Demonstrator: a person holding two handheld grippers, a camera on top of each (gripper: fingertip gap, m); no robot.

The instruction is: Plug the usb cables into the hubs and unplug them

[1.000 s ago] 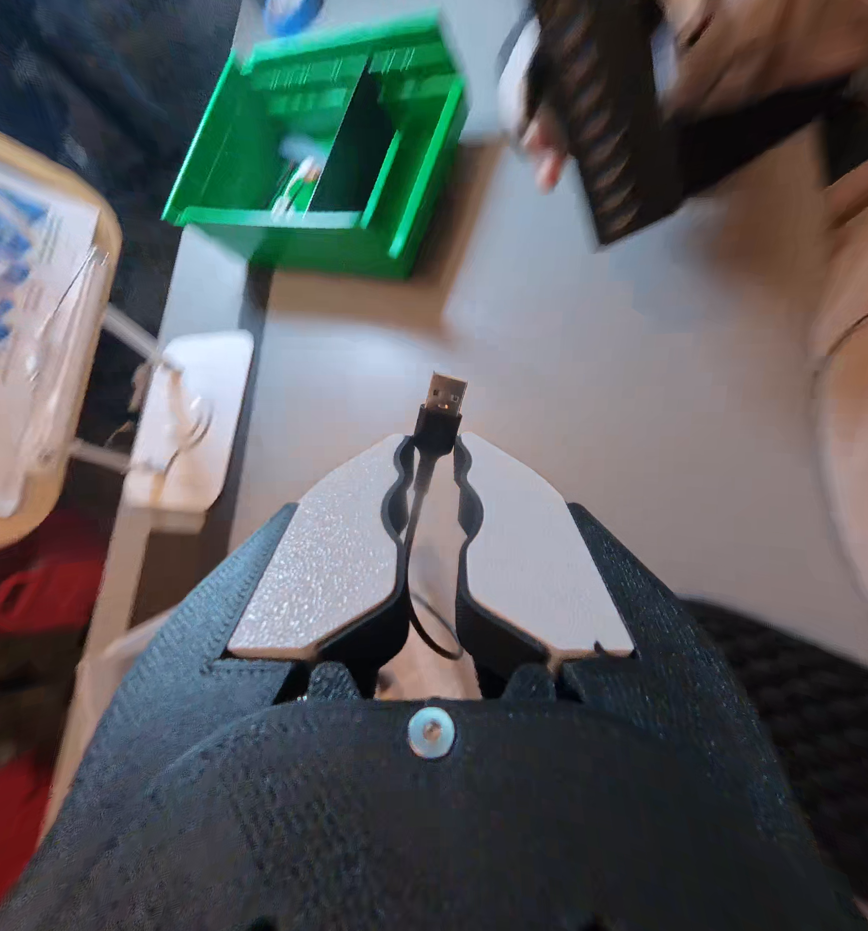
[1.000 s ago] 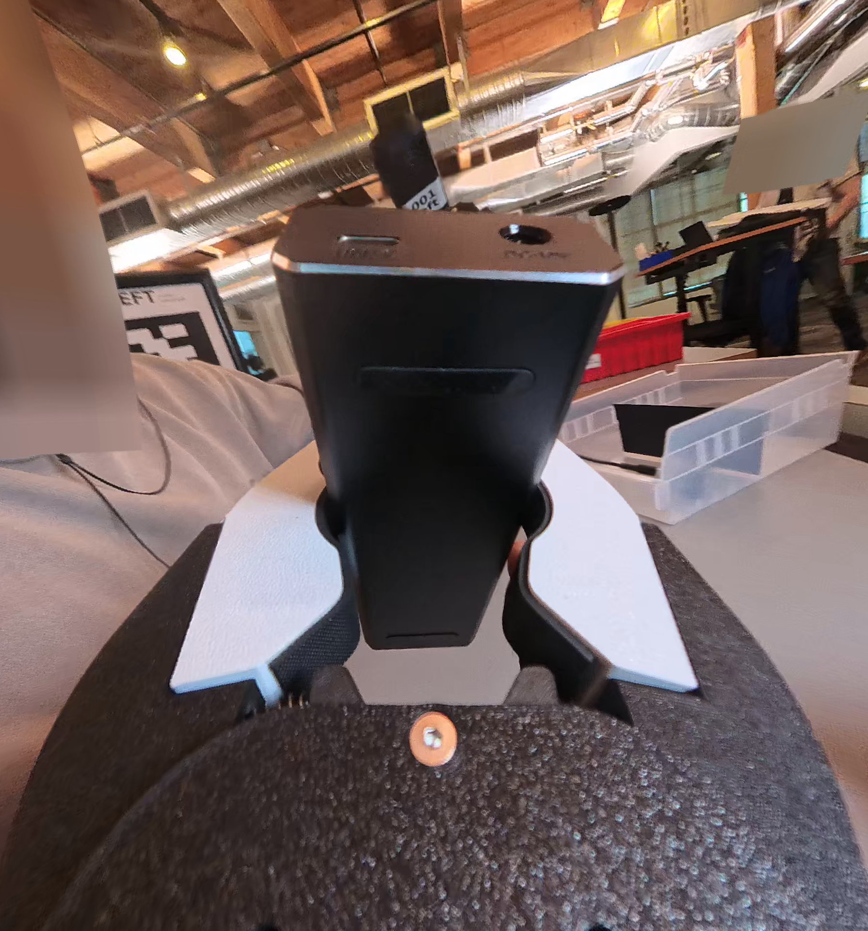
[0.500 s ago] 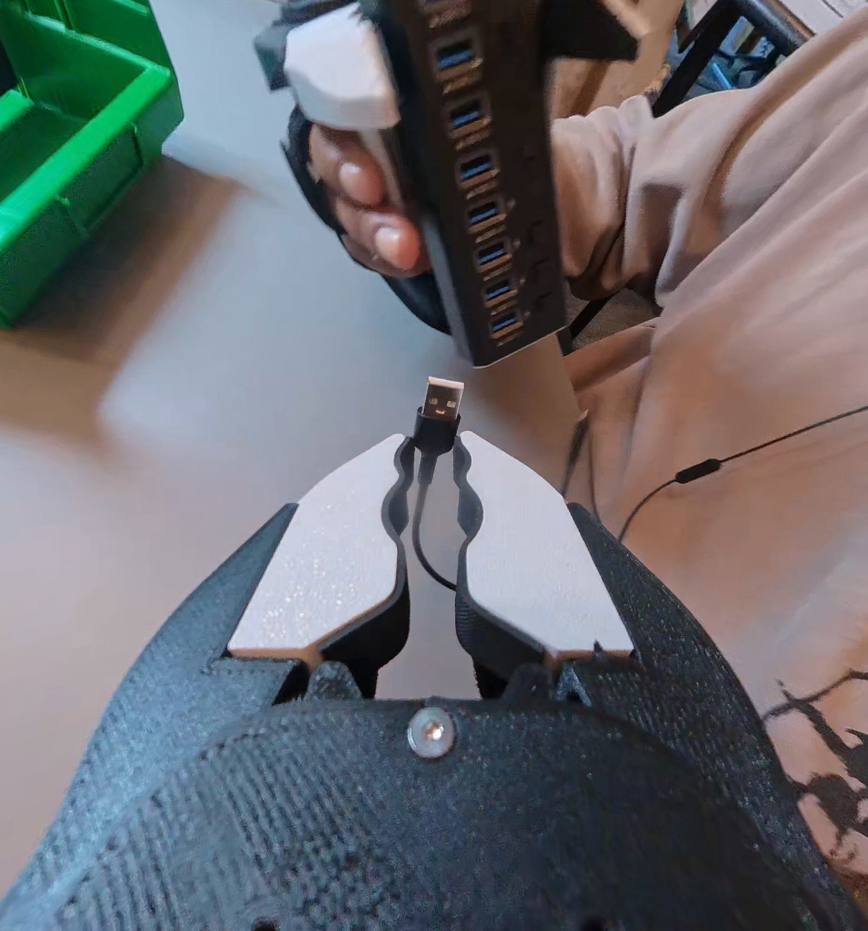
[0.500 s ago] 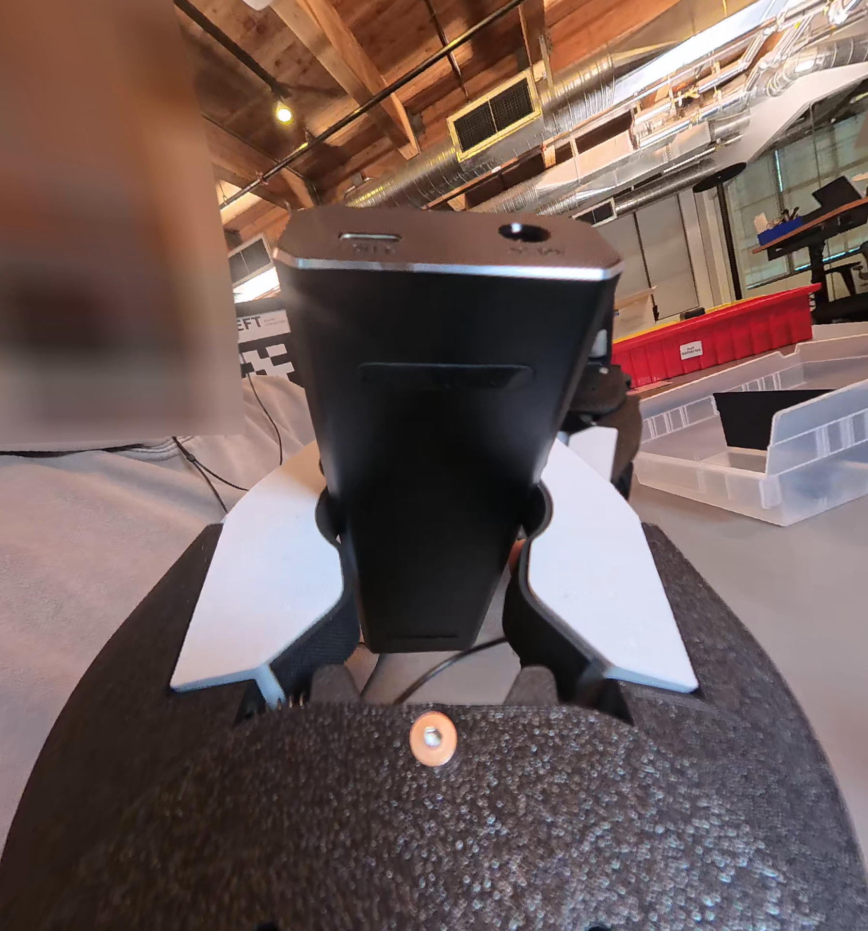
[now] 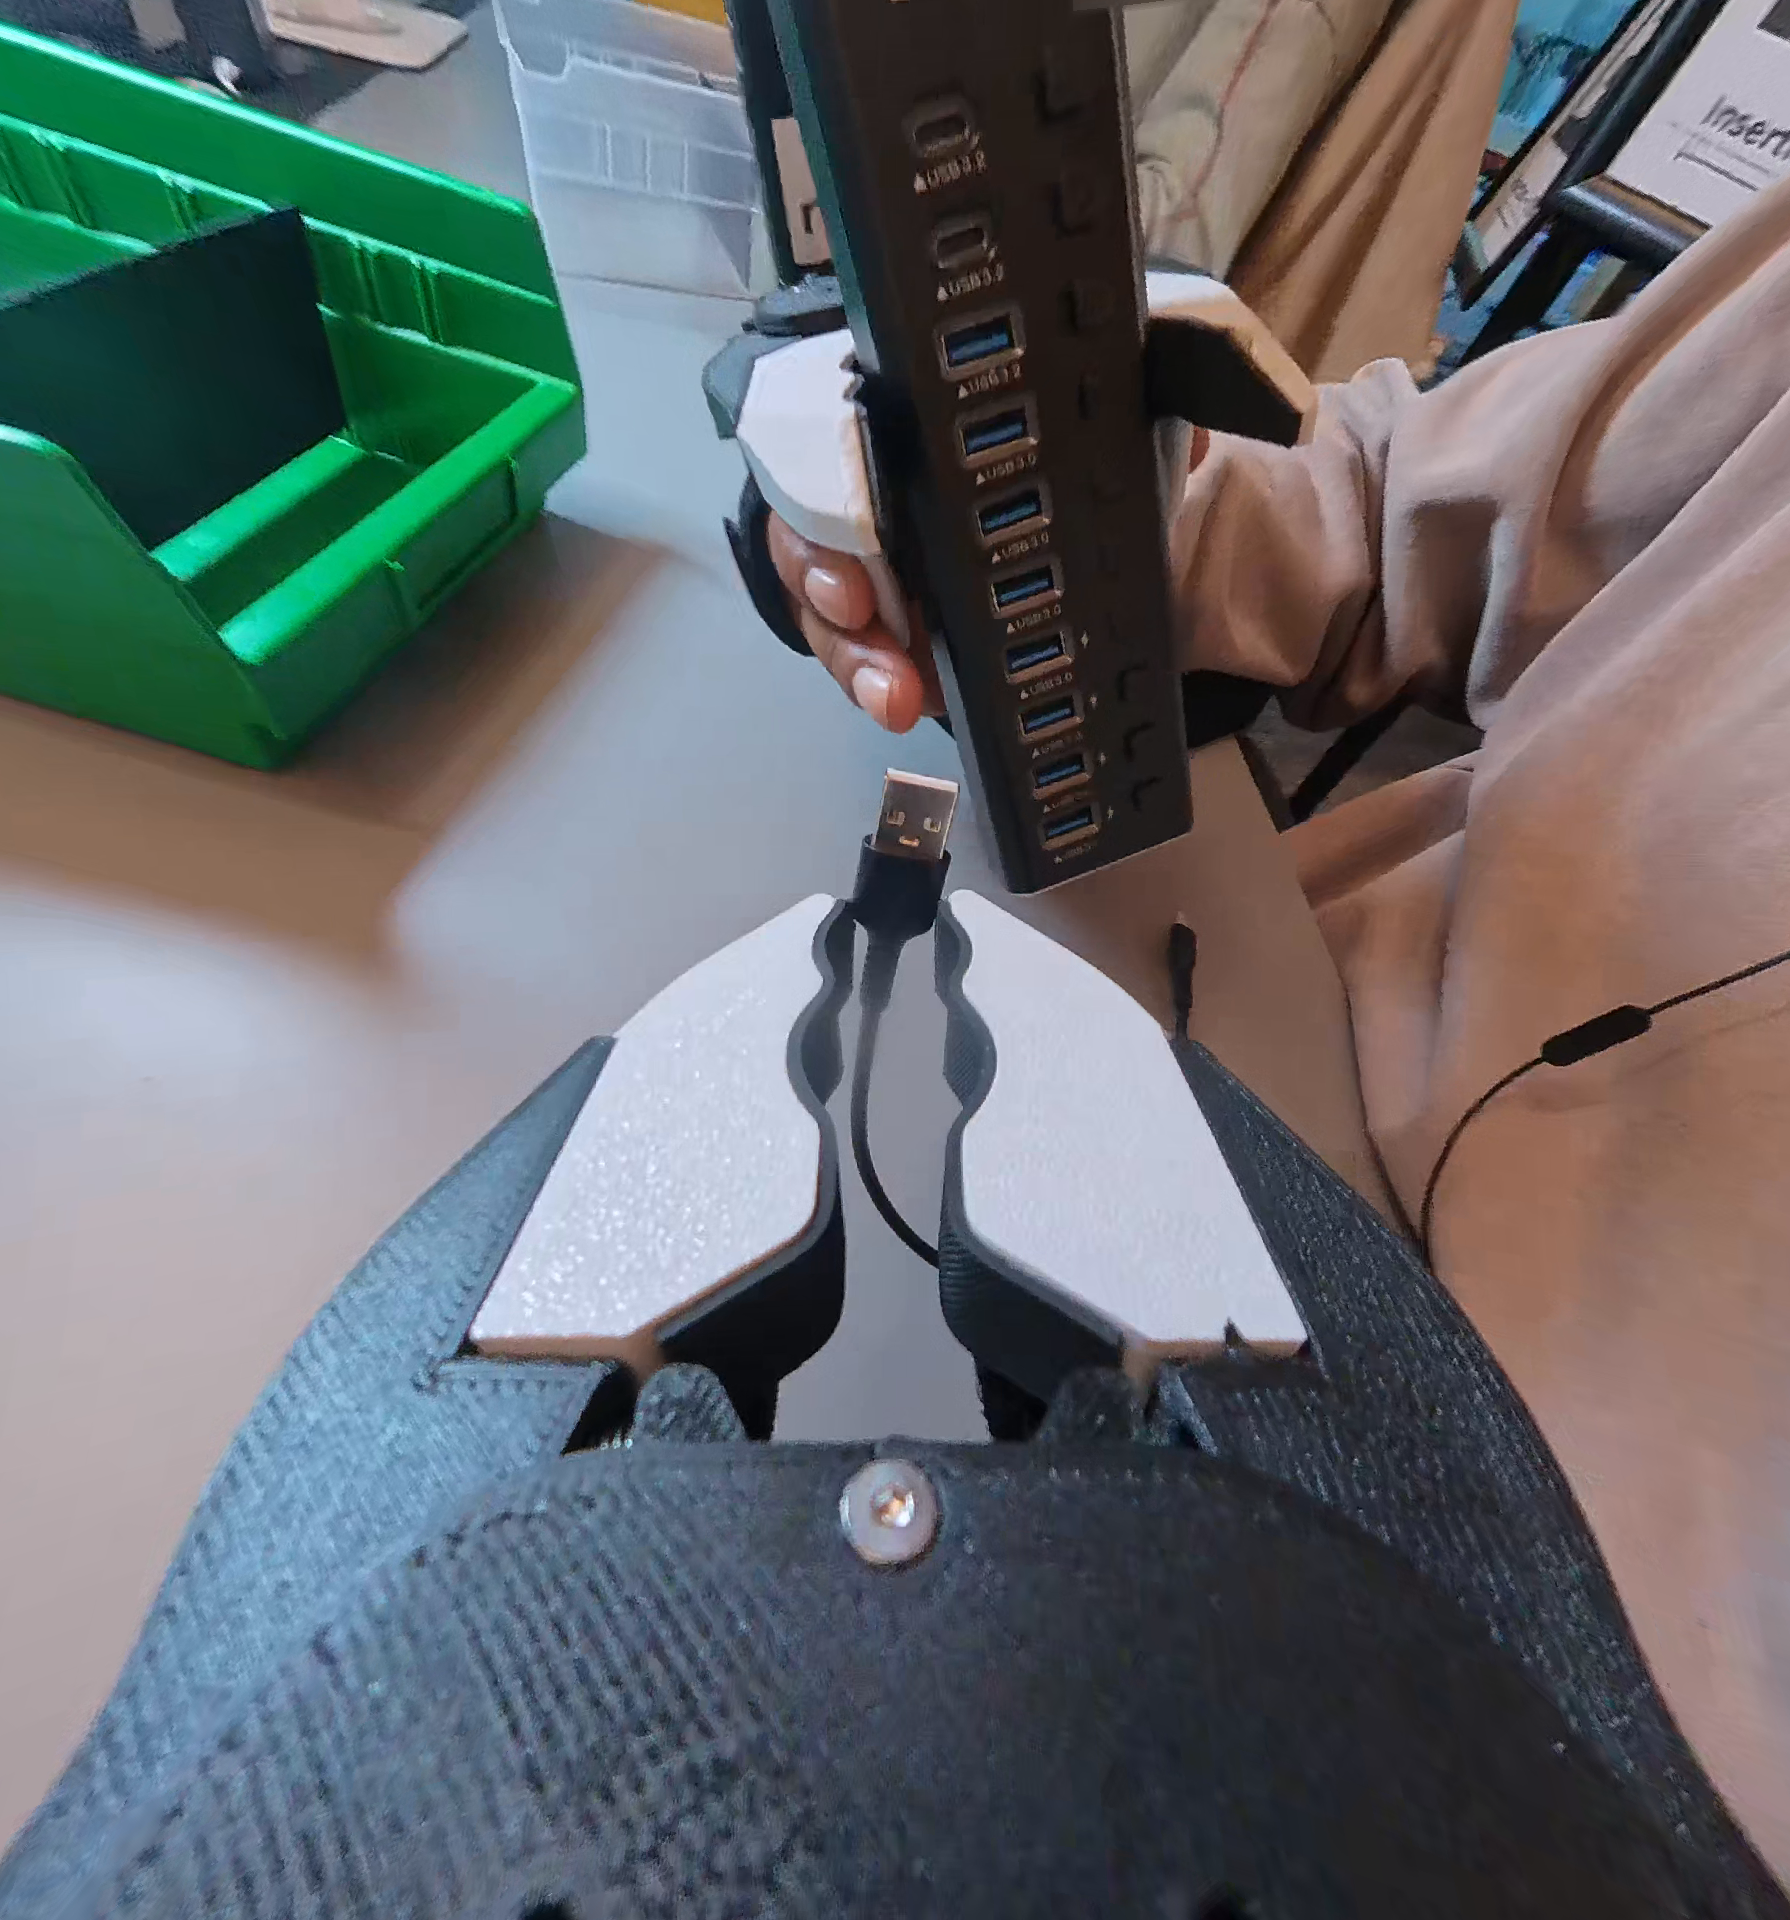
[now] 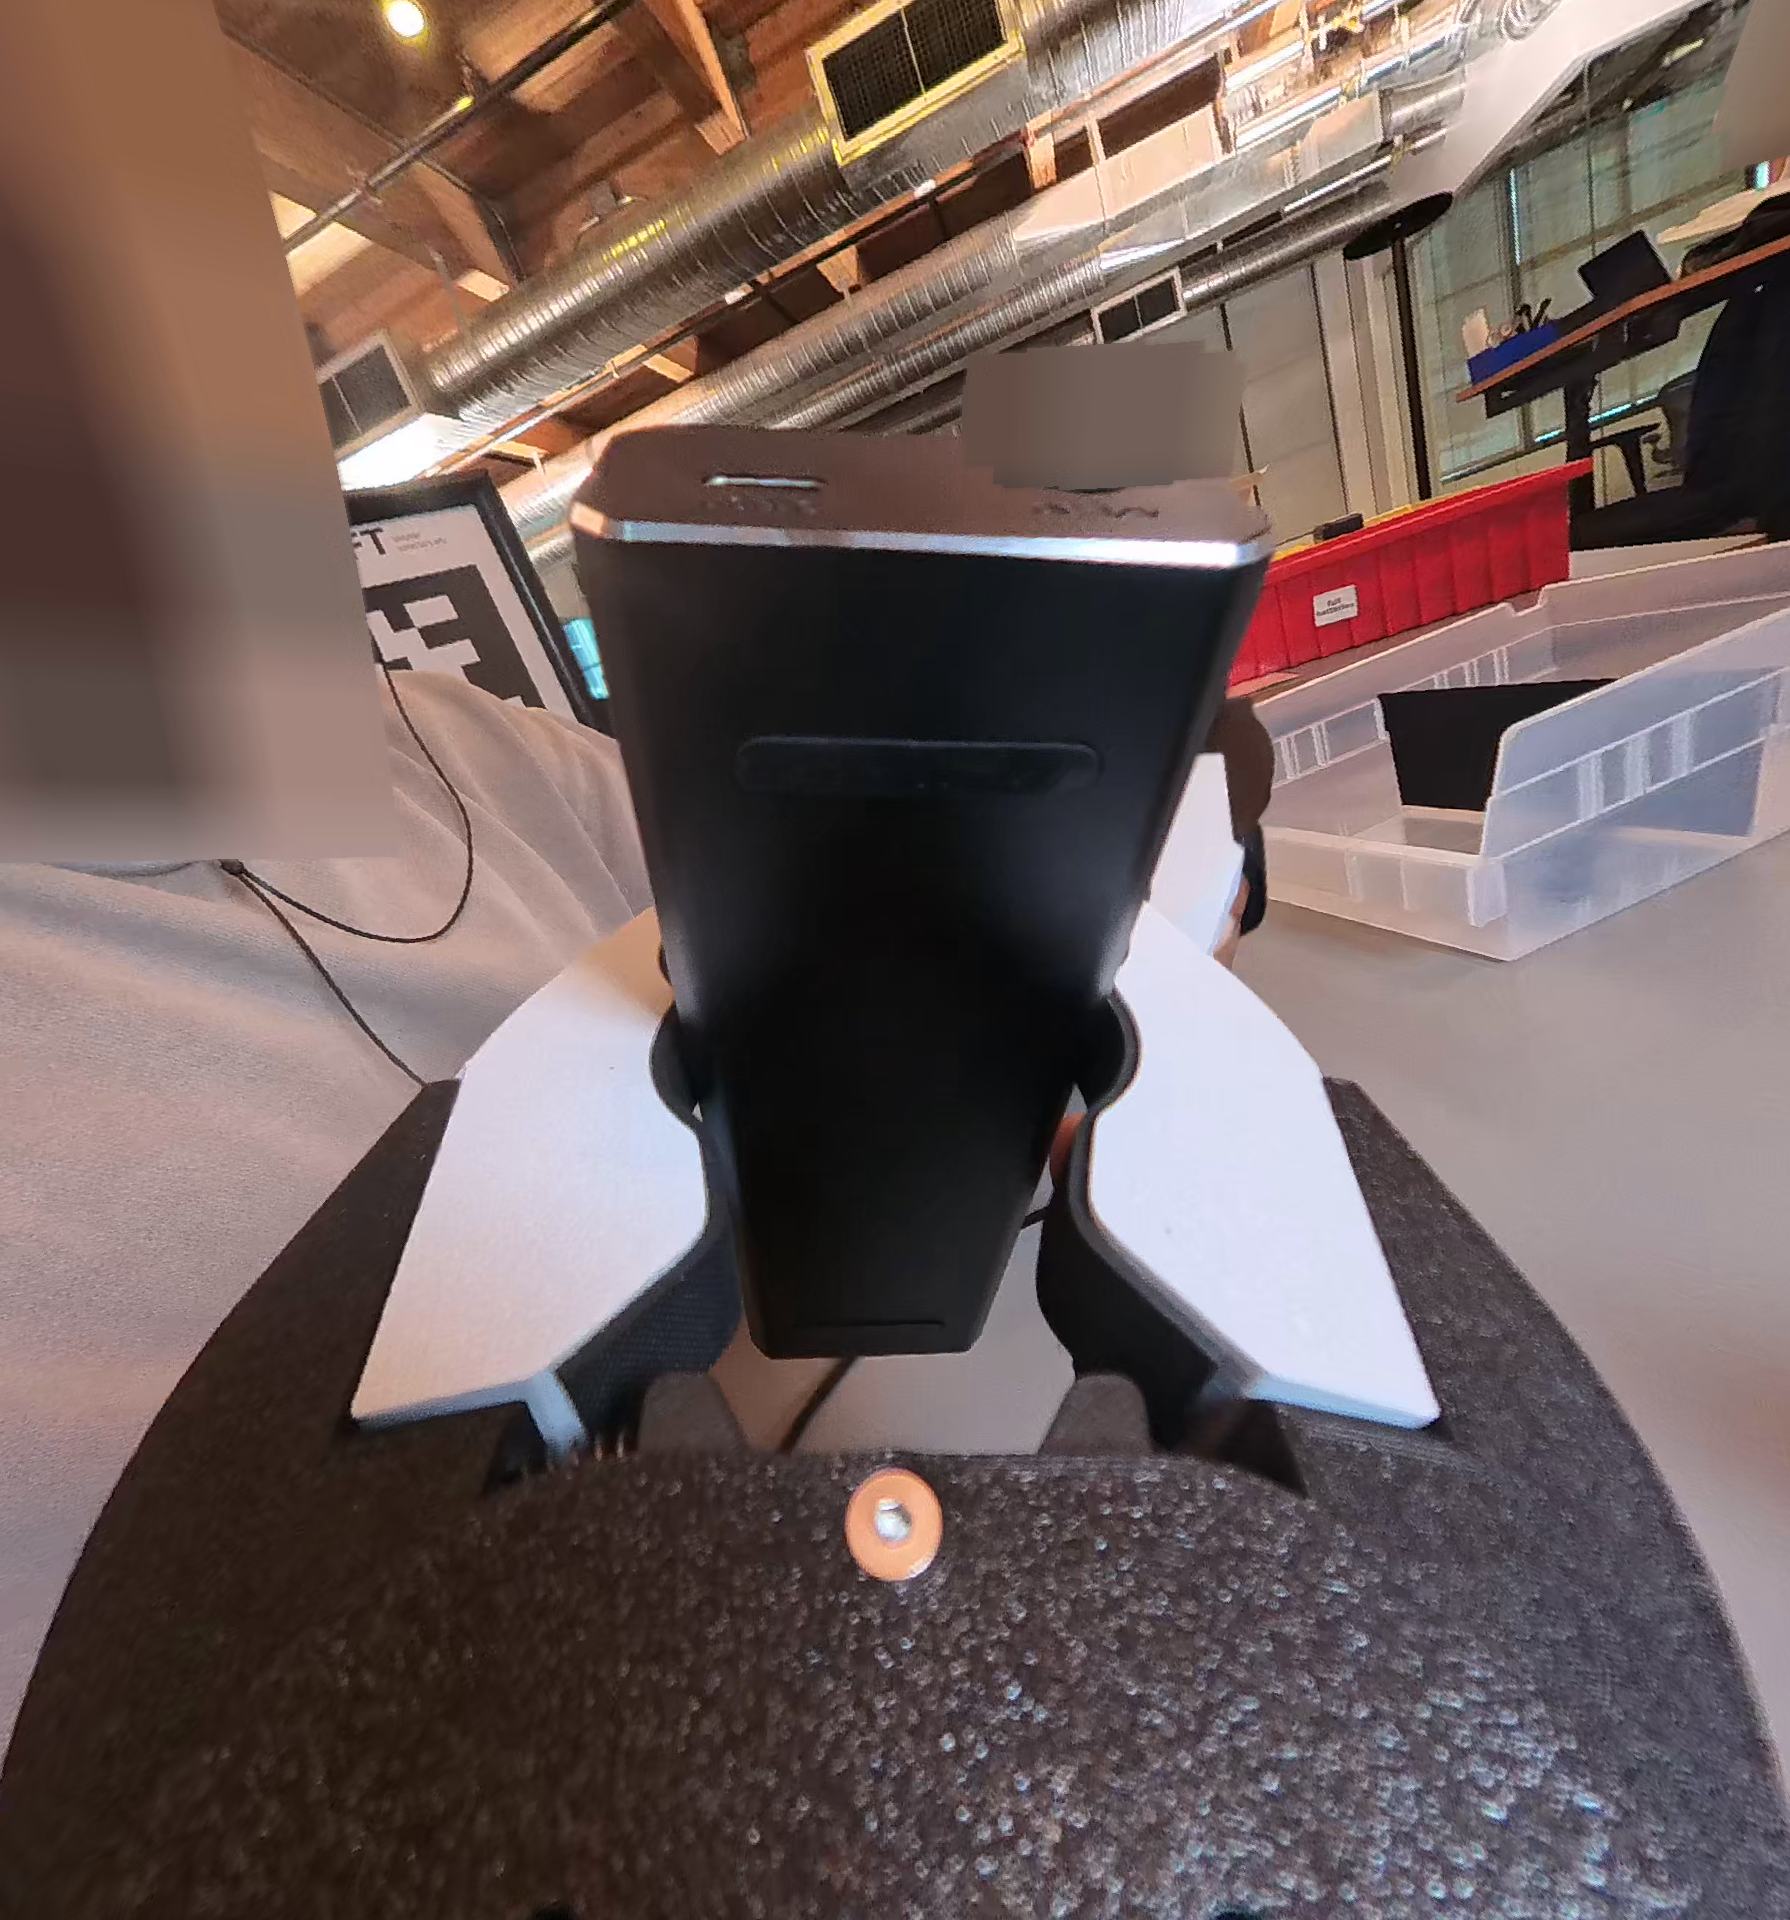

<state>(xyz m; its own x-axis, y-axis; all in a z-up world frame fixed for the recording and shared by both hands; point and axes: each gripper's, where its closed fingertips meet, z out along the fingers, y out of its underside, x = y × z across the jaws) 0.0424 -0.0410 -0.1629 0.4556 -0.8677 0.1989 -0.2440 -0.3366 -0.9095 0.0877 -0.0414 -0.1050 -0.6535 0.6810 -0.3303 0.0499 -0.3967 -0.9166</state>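
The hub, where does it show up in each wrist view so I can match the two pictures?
Left wrist view: the hub hangs top centre, port side showing, clamped by the right gripper, just beyond the plug.
Right wrist view: the hub fills the centre, plain back showing, end on.
Shared landmark: the clear bin.

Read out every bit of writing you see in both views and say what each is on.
I won't quote writing; here is where it sits.
USB hub: small pale labels under each port.
White sign, top right: dark print, cut off.
Framed sign, left of the hub: bold print, partly hidden.
Red bin: white sticker, too small to read.
Hub's end face: blurred markings.
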